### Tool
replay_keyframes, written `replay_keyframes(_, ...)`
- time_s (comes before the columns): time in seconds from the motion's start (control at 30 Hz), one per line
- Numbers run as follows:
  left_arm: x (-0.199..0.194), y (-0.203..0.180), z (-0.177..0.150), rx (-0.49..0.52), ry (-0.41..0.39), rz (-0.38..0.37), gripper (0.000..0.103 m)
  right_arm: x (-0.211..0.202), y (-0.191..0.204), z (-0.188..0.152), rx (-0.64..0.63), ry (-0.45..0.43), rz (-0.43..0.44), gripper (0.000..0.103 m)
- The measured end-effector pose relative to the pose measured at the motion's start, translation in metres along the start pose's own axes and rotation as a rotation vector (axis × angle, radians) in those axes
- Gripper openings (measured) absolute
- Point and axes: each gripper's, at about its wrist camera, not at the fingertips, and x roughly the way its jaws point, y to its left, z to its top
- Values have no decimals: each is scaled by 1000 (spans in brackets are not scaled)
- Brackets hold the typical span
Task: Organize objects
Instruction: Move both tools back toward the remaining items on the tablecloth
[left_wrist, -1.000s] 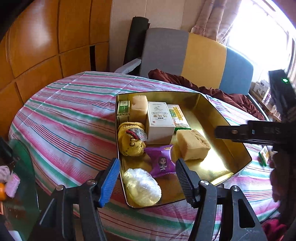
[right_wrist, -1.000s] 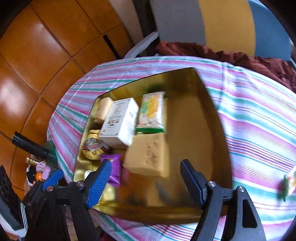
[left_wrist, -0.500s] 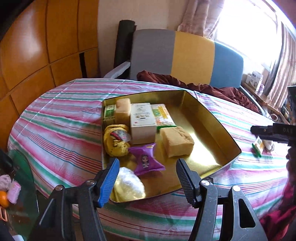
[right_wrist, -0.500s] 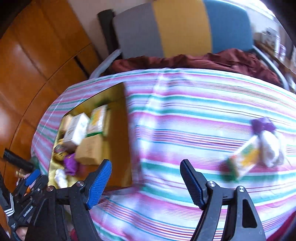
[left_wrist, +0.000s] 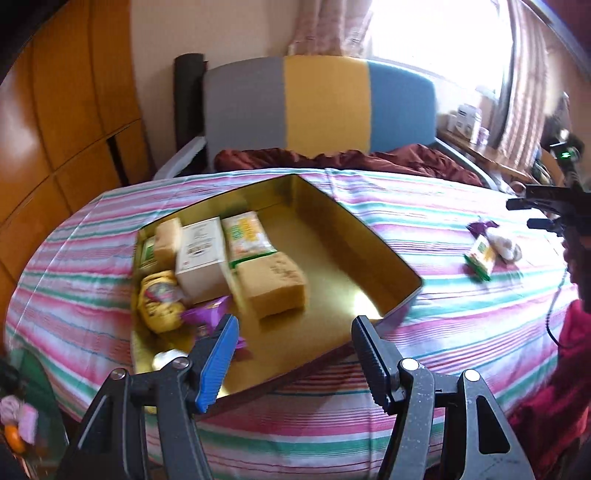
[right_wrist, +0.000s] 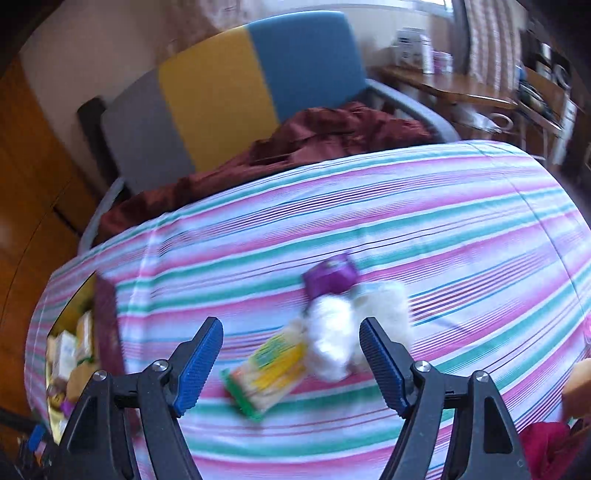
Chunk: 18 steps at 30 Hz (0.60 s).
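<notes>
A gold tin tray (left_wrist: 373, 243) lies on the striped tablecloth and holds several snacks: a white box (left_wrist: 201, 254), a yellow-green packet (left_wrist: 247, 234), a sponge cake (left_wrist: 273, 284), a yellow bag (left_wrist: 159, 301) and a purple packet (left_wrist: 207, 314). My left gripper (left_wrist: 293, 363) is open and empty above the tray's near edge. My right gripper (right_wrist: 290, 363) is open and empty just above loose items on the cloth: a yellow-green packet (right_wrist: 269, 373), a white wrapped lump (right_wrist: 332, 339) and a purple packet (right_wrist: 330, 275). These also show in the left wrist view (left_wrist: 480, 254).
A grey, yellow and blue chair (left_wrist: 321, 107) with a dark red cloth (left_wrist: 332, 157) stands behind the table. Wooden panels (left_wrist: 55, 110) are on the left. A wooden side table (right_wrist: 458, 88) with clutter stands at the right. The tray's edge (right_wrist: 107, 325) shows at the right wrist view's left.
My right gripper has swung right, away from the tray, to above the loose packets on the cloth. My left gripper has drawn back a little and turned right; both stay open.
</notes>
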Motion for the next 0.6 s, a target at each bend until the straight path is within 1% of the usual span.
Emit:
replay_keyframes(0.07,2,-13,4,29,2,-14,65,7,-23,3,63,-12,-23,78)
replay_keyframes(0.13,4,-25,7,61,2,-29,65,14,-46,1,159,1,-24,78)
replay_keyframes(0.17,6,-33,9,82,4,-35,65,16,-57,0,215,21,-11,78)
replay_keyframes(0.23,11,-50,12,117,10,-61,65,14,-70,1,295,13,25,78)
replay_keyframes(0.3,16,-70,15,161,15,-96,65,11,-78,0,333,10,37,78)
replay_keyframes(0.4,24,-98,20,221,15,-145,65,14,-84,-2,375,36,61,78)
replay_keyframes(0.5,35,-124,26,268,24,-193,65,14,-88,-2,394,39,69,78)
replay_keyframes(0.6,49,-150,31,325,29,-217,65,15,-89,-3,404,51,83,78)
